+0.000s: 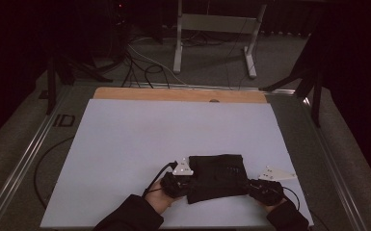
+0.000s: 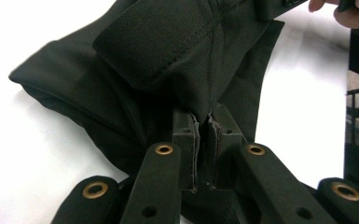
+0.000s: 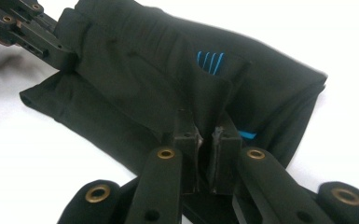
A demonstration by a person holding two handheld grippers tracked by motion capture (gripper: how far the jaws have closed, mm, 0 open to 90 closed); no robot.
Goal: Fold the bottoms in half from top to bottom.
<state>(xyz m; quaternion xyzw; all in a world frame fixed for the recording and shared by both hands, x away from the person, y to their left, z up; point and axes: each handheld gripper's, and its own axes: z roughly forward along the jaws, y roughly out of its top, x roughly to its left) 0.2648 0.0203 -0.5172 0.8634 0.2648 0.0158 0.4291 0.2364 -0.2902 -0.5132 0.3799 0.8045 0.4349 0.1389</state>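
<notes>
Both forearms come in from the near edge of the table [image 1: 125, 144], sleeves dark, one hand on each tool. The left hand [image 1: 160, 196] holds the left tongs [image 1: 189, 182] pointing toward the right, at the near left corner of a folded black garment [image 1: 217, 175]. The right hand [image 1: 270, 204] holds the right tongs [image 1: 247, 186] pointing left, at the garment's near right corner — so the two tools face each other across the cloth, both low and close to level with the table.

In the left gripper view the left tongs [image 2: 208, 126] are pressed together on a fold of the black fabric [image 2: 168, 60], which rises from between the pads. In the right gripper view the right tongs [image 3: 208, 135] are likewise pinching the cloth [image 3: 168, 74] at its edge; the left tongs [image 3: 67, 58] show farther off at the top left, biting the opposite corner.

The garment lies on the white table near the person's edge, roughly midway between the two hands, folded into a thick rectangle. Blue stitched strokes [image 3: 210, 62] mark its upper face, and a small blue tab [image 3: 246, 135] sits near the right tongs.

Count: one garment, two tongs, two hands, two grey three-cornered plates — one on each tool [image 1: 182, 168] [image 1: 275, 173].
</notes>
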